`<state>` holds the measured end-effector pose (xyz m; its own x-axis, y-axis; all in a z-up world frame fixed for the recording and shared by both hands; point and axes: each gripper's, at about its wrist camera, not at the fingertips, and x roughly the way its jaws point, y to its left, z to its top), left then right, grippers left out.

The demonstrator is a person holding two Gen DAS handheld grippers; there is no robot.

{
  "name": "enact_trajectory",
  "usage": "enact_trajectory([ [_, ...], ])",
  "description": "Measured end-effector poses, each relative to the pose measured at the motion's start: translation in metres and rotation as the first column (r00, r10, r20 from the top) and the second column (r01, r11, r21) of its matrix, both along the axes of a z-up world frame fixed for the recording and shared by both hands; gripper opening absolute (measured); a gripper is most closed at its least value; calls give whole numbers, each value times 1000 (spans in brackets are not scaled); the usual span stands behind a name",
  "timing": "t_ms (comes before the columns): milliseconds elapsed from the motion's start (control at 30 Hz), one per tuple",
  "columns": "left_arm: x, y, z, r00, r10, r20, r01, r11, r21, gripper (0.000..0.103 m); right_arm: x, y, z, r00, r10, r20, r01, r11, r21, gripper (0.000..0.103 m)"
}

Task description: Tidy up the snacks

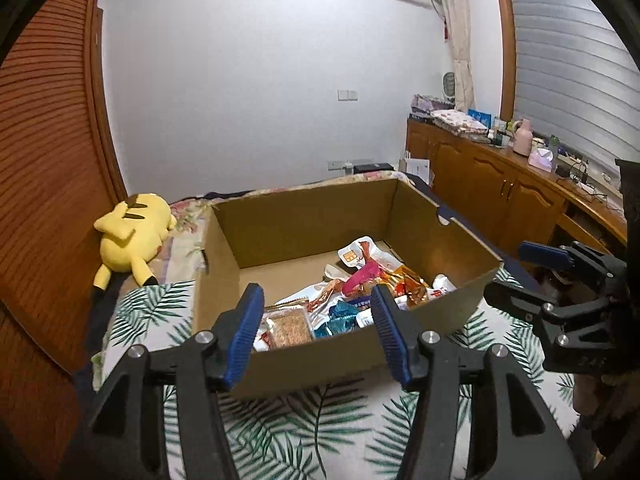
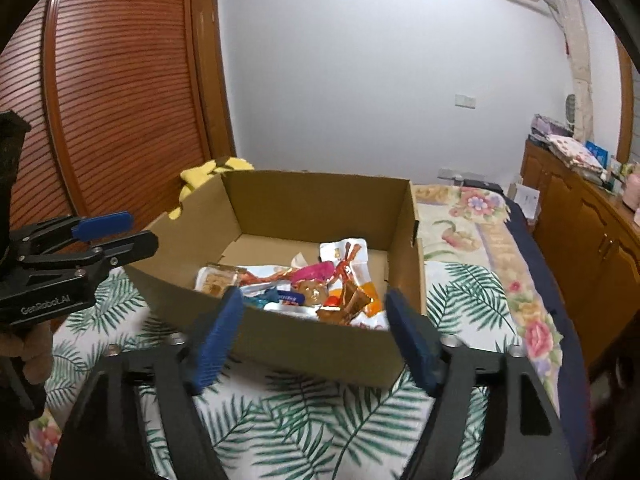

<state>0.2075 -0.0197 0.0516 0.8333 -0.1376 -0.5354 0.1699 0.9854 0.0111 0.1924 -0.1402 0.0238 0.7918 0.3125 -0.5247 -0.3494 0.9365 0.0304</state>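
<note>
Now both my left gripper (image 1: 316, 334) and right gripper (image 2: 314, 336) gape empty before the cardboard box (image 1: 320, 354); snacks (image 1: 360, 288) sit inside lower centre, so I'd hunt for strays.

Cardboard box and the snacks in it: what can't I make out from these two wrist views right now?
- Snacks nearest the front: hidden by the cardboard box front wall and the left gripper, left wrist view.
- Packet labels: too small, both views.
- Right gripper fingers: motion-blurred, right wrist view.
- Yellow plush toy: mostly behind the box, right wrist view.
</note>
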Motion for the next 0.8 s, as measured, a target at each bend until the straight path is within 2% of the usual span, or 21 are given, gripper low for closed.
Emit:
enact_trajectory([
  [67, -15, 3, 6, 1000, 7, 18, -7, 1000, -1, 59, -12, 0, 4, 1000, -3, 10, 3, 1000, 3, 88],
  [167, -36, 4, 15, 999, 11, 44, -10, 1000, -15, 69, -32, 1, 9, 1000, -12, 22, 12, 1000, 2, 92],
  [267, -57, 5, 22, 997, 18, 69, -17, 1000, -21, 72, -48, 1, 14, 999, -20, 39, 20, 1000, 6, 96],
  [333, -70, 5, 25, 997, 15, 72, -13, 1000, -29, 76, -60, -1, 17, 998, -35, 53, 35, 999, 14, 103],
  [433, -83, 2, 25, 998, 15, 54, -14, 1000, -21, 80, -74, -3, 20, 996, -51, 67, 50, 999, 18, 103],
  [467, -87, 2, 25, 998, 18, 56, -17, 1000, -20, 87, -79, -4, 21, 996, -57, 71, 56, 998, 16, 103],
  [500, -93, 2, 25, 997, 21, 68, -19, 1000, -23, 90, -84, -4, 21, 995, -68, 76, 68, 998, 12, 103],
  [667, -119, 2, 24, 995, 30, 90, -26, 999, -44, 97, -106, -6, 20, 993, -89, 84, 88, 996, 9, 103],
  [800, -136, 3, 21, 992, 56, 110, -54, 998, -28, 97, -124, -7, 20, 991, -93, 93, 93, 996, 9, 103],
])
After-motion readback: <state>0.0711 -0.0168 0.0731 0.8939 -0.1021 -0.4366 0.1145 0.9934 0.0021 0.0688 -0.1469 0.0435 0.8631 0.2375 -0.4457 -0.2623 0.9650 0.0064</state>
